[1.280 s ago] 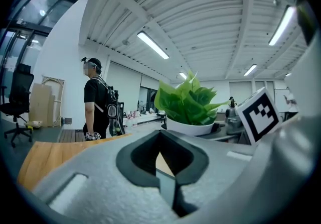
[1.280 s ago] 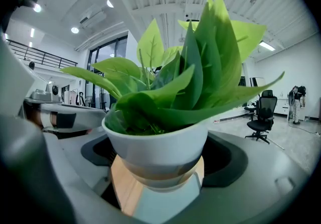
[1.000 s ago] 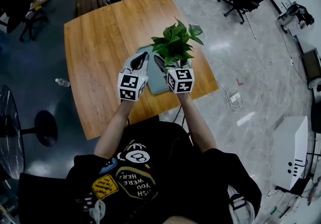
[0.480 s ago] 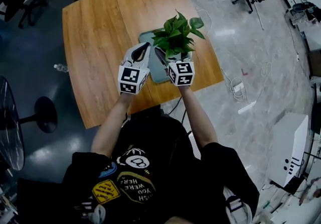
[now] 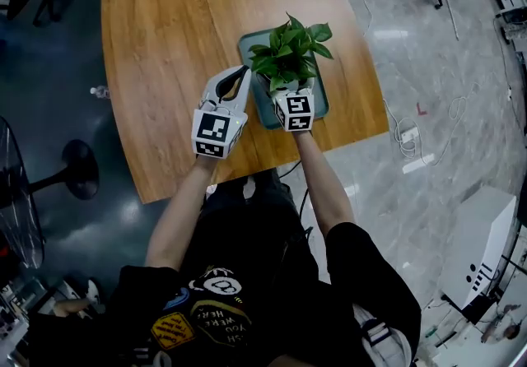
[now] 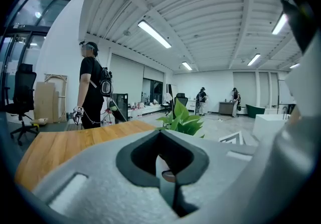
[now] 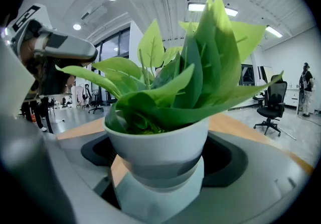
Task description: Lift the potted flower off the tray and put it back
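**Desk:** What did you have in front of you, from the left?

**Operator:** First the bare wooden table (image 5: 169, 44). Then came my left gripper (image 5: 240, 74), held over the table just beside the tray's left edge. Its fingers were closed on each other with nothing between them. It was idle and had no share in the grip.

**Desk:** And the plant?

**Operator:** The potted flower (image 7: 158, 140) was over the teal tray (image 5: 319, 102), upright, with its leaves spreading above the rim. My right gripper (image 5: 286, 90) had it. The fingers were clamped on the white pot from both sides, low on its body, and the pot filled the gap between them.

**Desk:** Was it off the tray or on it?

**Operator:** I couldn't tell. From above the leaves hid the base. In the right gripper view I could not tell what lay under the pot, so I saw neither a clear gap nor clear contact.

**Desk:** So which step was it?

**Operator:** I judged it to be the carrying part of the job: pot gripped directly above its spot, either starting the lift or about to land.

**Desk:** What did the next move need?

**Operator:** A steady squeeze and purely vertical travel, with no tilt, since the foliage made it top-heavy. If I was lowering it, the base had to sit flat inside the tray's rim before I opened the fingers.
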A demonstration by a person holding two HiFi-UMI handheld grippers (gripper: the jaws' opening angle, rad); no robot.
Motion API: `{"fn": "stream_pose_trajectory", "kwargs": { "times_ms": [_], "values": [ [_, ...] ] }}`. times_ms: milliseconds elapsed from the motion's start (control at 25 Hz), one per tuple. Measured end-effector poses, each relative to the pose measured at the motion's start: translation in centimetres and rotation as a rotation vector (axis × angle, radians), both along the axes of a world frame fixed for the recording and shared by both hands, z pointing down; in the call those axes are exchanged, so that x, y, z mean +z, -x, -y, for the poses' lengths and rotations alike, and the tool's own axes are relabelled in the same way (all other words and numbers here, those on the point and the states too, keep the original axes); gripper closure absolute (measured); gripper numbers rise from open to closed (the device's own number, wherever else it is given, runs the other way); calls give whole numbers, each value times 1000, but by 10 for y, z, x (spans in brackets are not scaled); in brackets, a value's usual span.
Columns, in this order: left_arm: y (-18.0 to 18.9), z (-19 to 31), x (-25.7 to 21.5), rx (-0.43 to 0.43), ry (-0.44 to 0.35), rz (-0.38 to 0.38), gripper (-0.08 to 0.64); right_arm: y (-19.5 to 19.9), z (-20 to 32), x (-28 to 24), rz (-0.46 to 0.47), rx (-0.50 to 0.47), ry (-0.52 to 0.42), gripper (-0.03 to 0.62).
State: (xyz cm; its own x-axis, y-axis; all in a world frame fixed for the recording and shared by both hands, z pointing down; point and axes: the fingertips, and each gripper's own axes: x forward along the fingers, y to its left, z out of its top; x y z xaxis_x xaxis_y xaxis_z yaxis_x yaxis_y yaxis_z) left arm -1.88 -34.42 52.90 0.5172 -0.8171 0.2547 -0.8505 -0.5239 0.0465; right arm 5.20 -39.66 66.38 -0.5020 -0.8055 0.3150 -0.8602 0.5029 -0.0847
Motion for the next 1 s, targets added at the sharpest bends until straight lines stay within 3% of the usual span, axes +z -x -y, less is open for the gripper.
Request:
{"fn": "stream_pose_trajectory", "kwargs": {
  "times_ms": [160,400,1000],
  "values": [
    [19,9,16,-42,36,-15,560,2,13,40,-10,17,23,83],
    [14,9,25,-28,41,-11,560,-14,25,77,-25,60,85,83],
    [17,7,27,-15,70,-34,560,-17,6,83,-62,28,92,81]
  ]
}}
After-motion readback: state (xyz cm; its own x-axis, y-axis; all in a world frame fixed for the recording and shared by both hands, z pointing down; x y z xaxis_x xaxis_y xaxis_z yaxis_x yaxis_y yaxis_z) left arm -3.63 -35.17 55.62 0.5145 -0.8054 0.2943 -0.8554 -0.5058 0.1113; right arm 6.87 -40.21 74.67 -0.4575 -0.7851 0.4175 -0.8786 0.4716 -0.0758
